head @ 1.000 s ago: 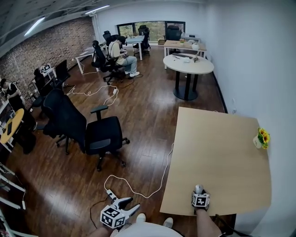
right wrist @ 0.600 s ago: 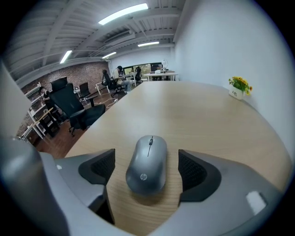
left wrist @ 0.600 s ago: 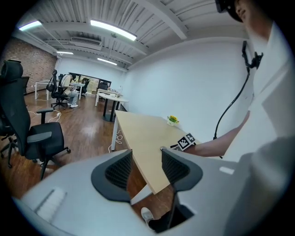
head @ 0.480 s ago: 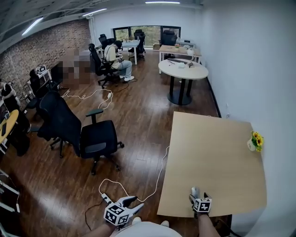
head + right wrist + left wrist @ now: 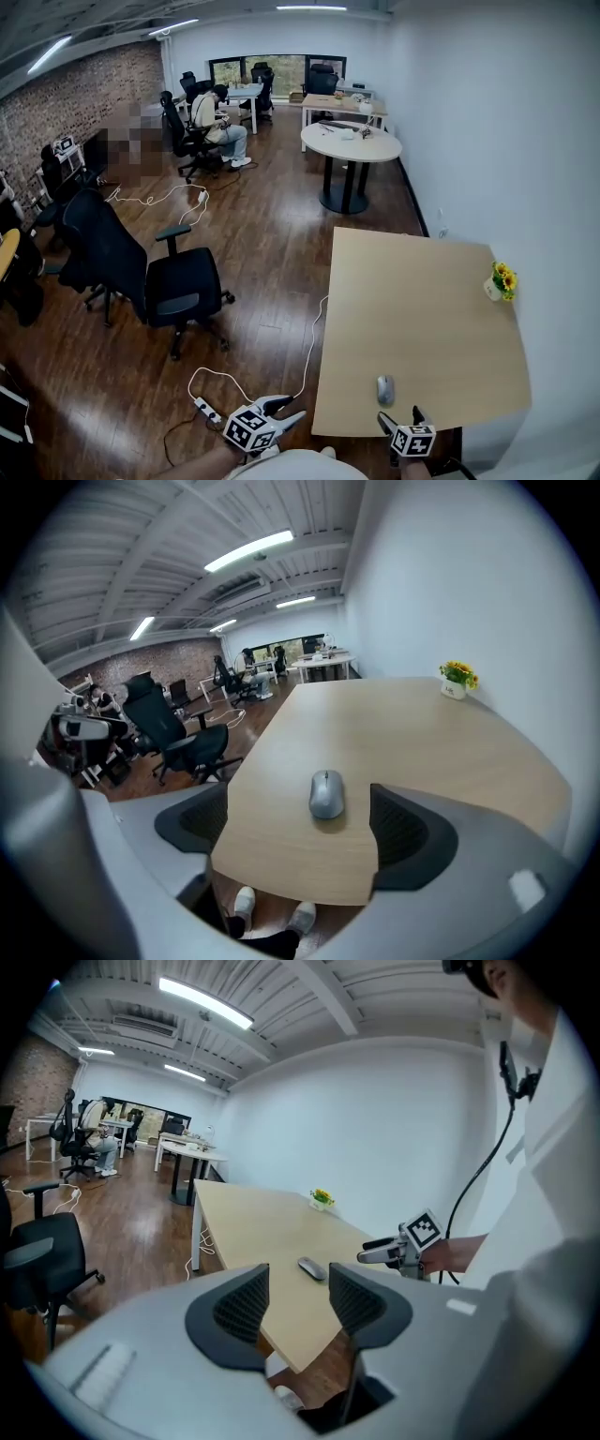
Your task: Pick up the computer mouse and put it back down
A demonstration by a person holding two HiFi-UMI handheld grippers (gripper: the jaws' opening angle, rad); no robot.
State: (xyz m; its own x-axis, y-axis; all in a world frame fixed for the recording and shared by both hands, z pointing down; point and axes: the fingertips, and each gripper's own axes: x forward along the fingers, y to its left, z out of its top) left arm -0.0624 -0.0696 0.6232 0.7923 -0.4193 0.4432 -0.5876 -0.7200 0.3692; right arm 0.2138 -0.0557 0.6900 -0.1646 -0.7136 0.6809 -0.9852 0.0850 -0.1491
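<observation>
Right gripper view shows us the computer mouse (image 5: 326, 793) resting free just ahead of our right gripper (image 5: 298, 801), long axis along our reach, nothing between its opening jaws.

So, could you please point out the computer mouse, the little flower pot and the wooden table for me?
computer mouse (image 5: 326, 795): right gripper view, centre of its grey shell.
flower pot (image 5: 493, 291): head view, the white pot below the blooms.
table (image 5: 422, 300): head view, bare middle of its top.
</observation>
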